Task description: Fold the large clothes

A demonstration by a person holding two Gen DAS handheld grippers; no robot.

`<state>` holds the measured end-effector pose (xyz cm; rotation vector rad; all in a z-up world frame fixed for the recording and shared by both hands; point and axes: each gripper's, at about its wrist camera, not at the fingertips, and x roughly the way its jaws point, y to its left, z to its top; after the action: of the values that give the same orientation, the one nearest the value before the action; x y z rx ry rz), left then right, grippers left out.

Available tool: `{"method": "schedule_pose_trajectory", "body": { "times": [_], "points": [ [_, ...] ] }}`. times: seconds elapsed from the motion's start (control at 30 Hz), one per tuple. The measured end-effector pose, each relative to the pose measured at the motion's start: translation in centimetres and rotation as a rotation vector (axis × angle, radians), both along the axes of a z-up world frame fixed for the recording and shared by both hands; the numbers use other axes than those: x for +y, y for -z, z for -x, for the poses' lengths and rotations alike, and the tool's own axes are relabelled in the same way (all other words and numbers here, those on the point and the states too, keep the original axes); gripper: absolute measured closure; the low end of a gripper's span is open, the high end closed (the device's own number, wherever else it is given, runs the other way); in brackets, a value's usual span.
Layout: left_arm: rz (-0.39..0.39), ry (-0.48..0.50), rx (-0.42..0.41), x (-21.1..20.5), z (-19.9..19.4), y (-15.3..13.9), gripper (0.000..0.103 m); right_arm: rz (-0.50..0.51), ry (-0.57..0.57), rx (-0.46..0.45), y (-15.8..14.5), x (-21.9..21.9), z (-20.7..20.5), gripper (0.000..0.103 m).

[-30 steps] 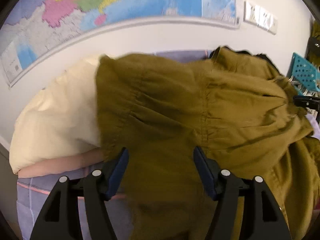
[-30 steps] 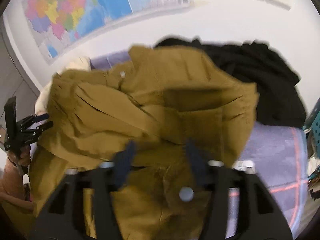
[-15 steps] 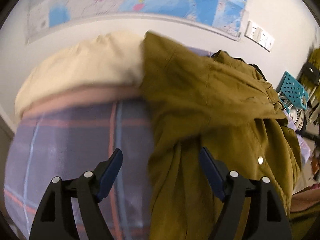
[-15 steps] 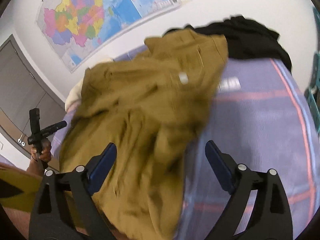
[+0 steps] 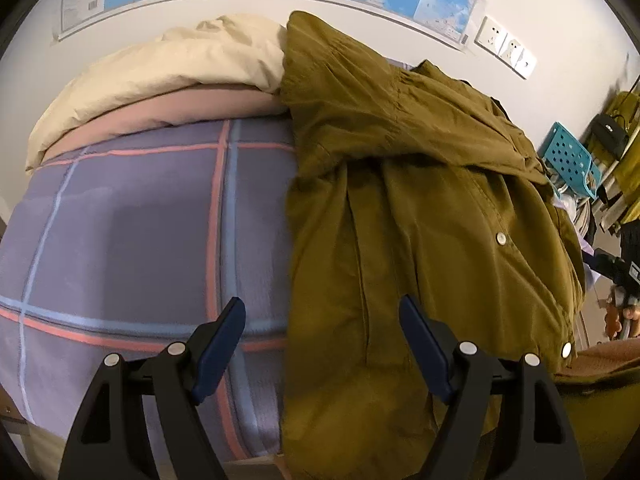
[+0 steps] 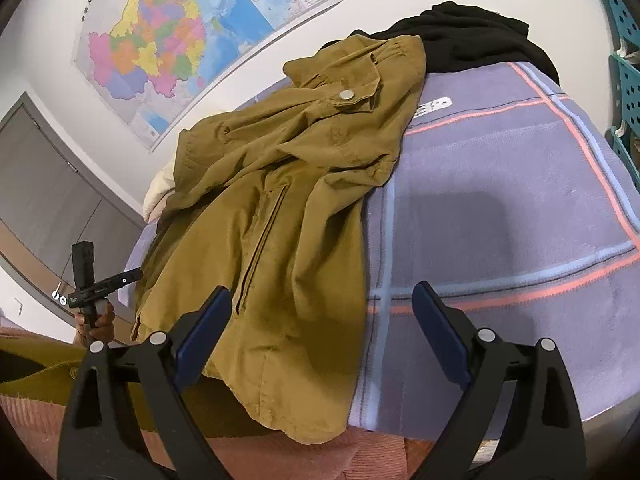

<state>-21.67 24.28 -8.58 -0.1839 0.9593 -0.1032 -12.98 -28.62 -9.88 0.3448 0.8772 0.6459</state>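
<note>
Bed with plaid blanket (image 5: 120,220) below a wall map (image 6: 160,32). Olive jacket (image 5: 420,200) lies crumpled, frame centre to lower right. Left gripper (image 5: 320,336) and right gripper (image 6: 320,320): jaws spread wide, empty, just above the jacket's near hem.

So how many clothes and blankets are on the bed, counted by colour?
Olive-brown jacket: 1
Black garment: 1
Cream duvet: 1
Purple plaid blanket: 1
Total: 4
</note>
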Motion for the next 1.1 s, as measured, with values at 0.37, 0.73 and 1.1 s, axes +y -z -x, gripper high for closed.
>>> {"method": "schedule_pose_trajectory", "body": {
  "times": [0.37, 0.73, 1.1],
  "points": [
    [0.021, 0.193, -0.008, -3.6, 2.7, 0.9, 0.011, -0.048, -0.086, 0.003, 1.4, 2.3, 1.7, 0.046],
    [0.063, 0.056, -0.051, -2.1, 2.7, -2.5, 0.094, -0.235, 0.106, -0.154, -6.0, -6.7, 4.5, 0.101],
    [0.088, 0.1, 0.061, -1.6, 2.4, 0.3, 0.074, -0.137, 0.114, 0.094, 2.4, -5.9, 2.4, 0.05]
  ]
}}
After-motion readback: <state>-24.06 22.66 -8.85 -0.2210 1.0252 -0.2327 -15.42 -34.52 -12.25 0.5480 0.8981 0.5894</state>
